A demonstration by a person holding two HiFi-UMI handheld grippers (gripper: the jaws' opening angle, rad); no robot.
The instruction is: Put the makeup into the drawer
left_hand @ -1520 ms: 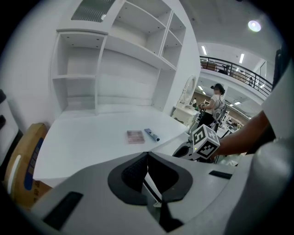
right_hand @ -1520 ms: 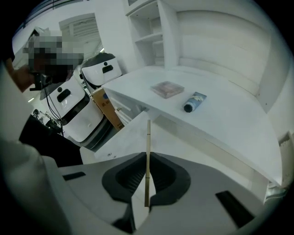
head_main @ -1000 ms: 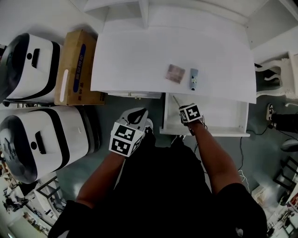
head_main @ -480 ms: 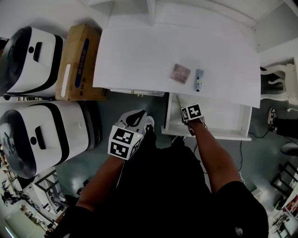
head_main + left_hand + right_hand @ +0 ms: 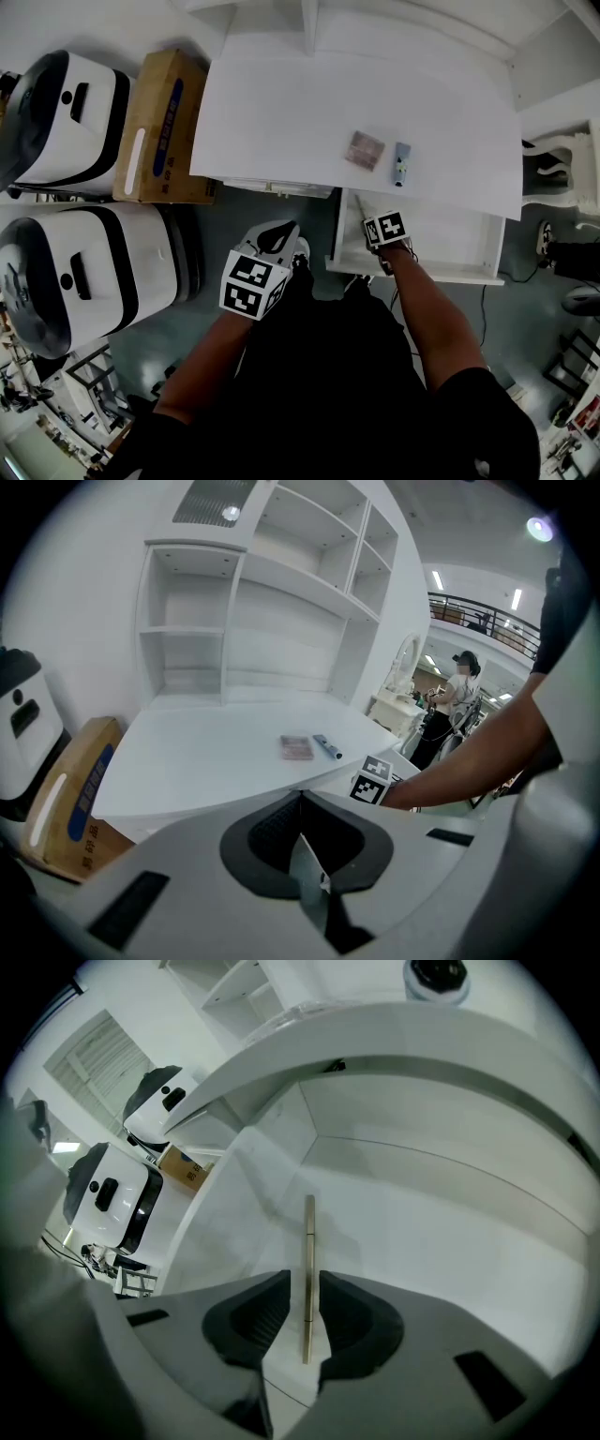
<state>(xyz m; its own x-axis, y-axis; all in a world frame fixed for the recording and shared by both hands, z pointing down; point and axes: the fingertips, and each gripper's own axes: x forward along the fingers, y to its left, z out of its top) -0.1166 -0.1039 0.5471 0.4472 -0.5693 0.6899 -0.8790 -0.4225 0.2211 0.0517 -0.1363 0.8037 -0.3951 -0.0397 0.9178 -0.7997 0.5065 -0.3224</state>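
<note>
Looking down in head view: white desk point(image 5: 281, 103) carries two makeup pieces, a palette point(image 5: 364, 149) and a tube point(image 5: 401, 164), at 12 o'clock from the open drawer point(image 5: 445, 239). At 9 o'clock, a white machine point(image 5: 66, 122), a second machine point(image 5: 75, 281), one cardboard box point(image 5: 159, 127); grey floor point(image 5: 225, 216).
Left gripper view: left gripper point(image 5: 300, 799) closed, empty; shelf unit point(image 5: 262, 602) at 12.
Right gripper view: right gripper point(image 5: 305, 1279) jaws have just been opening, stand slightly apart, slim gold pencil point(image 5: 308, 1222) between them inside the drawer, unclamped.
</note>
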